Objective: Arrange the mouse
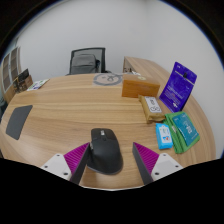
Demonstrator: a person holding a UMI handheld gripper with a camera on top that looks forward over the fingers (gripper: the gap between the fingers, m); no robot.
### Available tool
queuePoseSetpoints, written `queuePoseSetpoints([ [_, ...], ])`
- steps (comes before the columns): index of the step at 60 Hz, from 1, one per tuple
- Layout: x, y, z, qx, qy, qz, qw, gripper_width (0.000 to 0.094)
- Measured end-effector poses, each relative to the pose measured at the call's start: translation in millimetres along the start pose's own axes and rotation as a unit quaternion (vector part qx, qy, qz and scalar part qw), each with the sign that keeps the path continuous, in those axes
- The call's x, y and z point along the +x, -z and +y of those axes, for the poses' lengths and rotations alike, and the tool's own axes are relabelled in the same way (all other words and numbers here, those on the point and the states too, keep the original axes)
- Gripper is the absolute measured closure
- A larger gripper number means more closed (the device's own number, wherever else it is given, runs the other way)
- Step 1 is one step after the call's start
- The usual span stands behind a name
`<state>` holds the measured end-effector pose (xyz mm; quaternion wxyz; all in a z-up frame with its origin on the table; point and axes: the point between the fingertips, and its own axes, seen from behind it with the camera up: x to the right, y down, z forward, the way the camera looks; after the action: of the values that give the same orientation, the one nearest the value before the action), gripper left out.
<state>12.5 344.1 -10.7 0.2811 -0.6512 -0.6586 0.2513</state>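
A dark grey computer mouse (105, 148) lies on the wooden table (70, 110), its front pointing away from me. It sits between the fingers of my gripper (112, 160), which is open. The left pad (76, 156) is close against the mouse's left side. A strip of bare table shows between the mouse and the right pad (149, 158). The rear end of the mouse reaches back toward the gripper body.
A dark mouse mat (18, 121) lies at the left. To the right are green packets (184, 130), a small white box (152, 105), a cardboard box (140, 88) and an upright purple box (180, 85). An office chair (87, 62) stands beyond the table.
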Motion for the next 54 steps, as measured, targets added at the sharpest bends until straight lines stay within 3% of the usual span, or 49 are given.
queuePoseSetpoints([
  [17, 3.9, -17.9, -10.7, -0.02, -0.043, -0.006, 0.999, 0.0074],
  [24, -1.1, -20.5, -11.2, -0.026, -0.053, -0.015, 0.998, 0.0125],
  [31, -8.3, -22.9, -11.9, -0.032, -0.062, -0.03, 0.997, 0.0264],
  [34, -11.9, -23.0, -11.4, -0.036, -0.063, -0.034, 0.997, 0.0381],
  [39, -10.8, -21.6, -10.4, -0.046, -0.062, -0.025, 0.997, 0.0433],
  [50, -11.5, -18.4, -11.7, -0.054, -0.052, -0.017, 0.997, 0.0644],
  [54, -13.5, -17.7, -12.3, -0.047, -0.051, -0.014, 0.998, 0.0668],
])
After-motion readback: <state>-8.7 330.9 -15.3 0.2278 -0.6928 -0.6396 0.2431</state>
